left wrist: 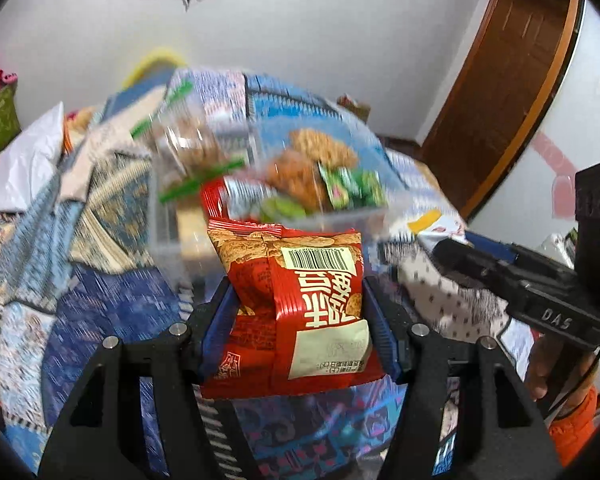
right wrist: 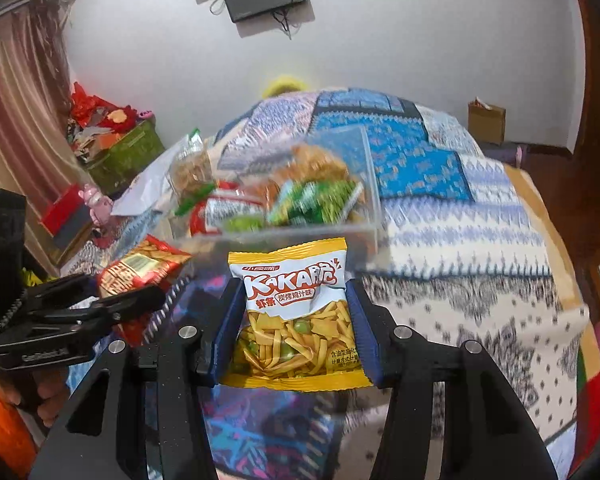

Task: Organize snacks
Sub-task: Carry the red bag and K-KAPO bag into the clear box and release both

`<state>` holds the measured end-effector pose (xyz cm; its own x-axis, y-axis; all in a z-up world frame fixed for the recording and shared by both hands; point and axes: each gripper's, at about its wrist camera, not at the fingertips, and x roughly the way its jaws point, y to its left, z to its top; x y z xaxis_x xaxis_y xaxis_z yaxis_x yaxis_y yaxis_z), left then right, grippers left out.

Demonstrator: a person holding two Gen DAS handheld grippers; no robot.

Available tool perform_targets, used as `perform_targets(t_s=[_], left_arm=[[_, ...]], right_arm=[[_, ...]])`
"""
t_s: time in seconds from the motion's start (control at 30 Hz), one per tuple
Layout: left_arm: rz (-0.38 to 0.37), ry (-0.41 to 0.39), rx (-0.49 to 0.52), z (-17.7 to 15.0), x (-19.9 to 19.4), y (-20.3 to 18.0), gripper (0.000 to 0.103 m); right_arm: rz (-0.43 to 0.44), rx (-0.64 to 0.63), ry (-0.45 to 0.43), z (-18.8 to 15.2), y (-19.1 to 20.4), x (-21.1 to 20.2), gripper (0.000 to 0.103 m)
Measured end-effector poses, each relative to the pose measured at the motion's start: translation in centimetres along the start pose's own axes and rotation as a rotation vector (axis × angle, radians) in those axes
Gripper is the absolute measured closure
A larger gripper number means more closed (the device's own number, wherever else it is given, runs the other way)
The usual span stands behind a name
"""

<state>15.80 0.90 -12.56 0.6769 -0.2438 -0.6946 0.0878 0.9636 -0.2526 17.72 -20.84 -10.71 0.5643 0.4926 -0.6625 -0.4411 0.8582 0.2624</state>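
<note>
My left gripper [left wrist: 298,296] is shut on a red snack packet [left wrist: 300,300] and holds it above the patterned bedspread, just short of a clear plastic box [left wrist: 260,184] that holds several snacks. My right gripper [right wrist: 294,304] is shut on a yellow KAKA snack packet [right wrist: 296,312], held in front of the same clear box [right wrist: 292,204]. The left gripper with the red packet [right wrist: 140,270] shows at the left of the right wrist view. The right gripper's body [left wrist: 540,280] shows at the right of the left wrist view.
The patchwork bedspread [right wrist: 460,220] covers a bed. A clear bag of biscuits [right wrist: 192,168] leans at the box's left. A white bag [left wrist: 24,164] and a green box [right wrist: 120,160] lie to the left. A wooden door [left wrist: 512,80] stands at the right.
</note>
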Motion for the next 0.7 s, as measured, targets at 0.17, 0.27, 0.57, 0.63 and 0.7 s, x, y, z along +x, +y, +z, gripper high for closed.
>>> perform_targets(t_s=[0.17,0.27,0.57,0.63,0.7], left_arm=[[0.021,-0.065,-0.016,2.6,-0.6,0.9,0.042],[0.036,-0.09,-0.029,4.3,0.0,1.4,0.042],[0.045,-0.11,-0.048,8.0,4.2,2.2,0.042],[0.047,-0.103,-0.057,8.4,5.2,2.4,0.042],[0.05,-0.096,-0.06,8.5,6.2,2.5,0.042]], right_arm=[[0.016,-0.019,-0.041,2.3,1.0,0.9,0.055],[0.018,-0.032,-0.061,3.6,1.7,1.7,0.055],[-0.009,-0.047,-0.085,6.8,1.9,4.9,0.055],[-0.024,-0.052,-0.082,7.2,1.7,5.6,0.055],[-0.036,-0.062,-0.071,7.5,1.5,6.4,0.055]])
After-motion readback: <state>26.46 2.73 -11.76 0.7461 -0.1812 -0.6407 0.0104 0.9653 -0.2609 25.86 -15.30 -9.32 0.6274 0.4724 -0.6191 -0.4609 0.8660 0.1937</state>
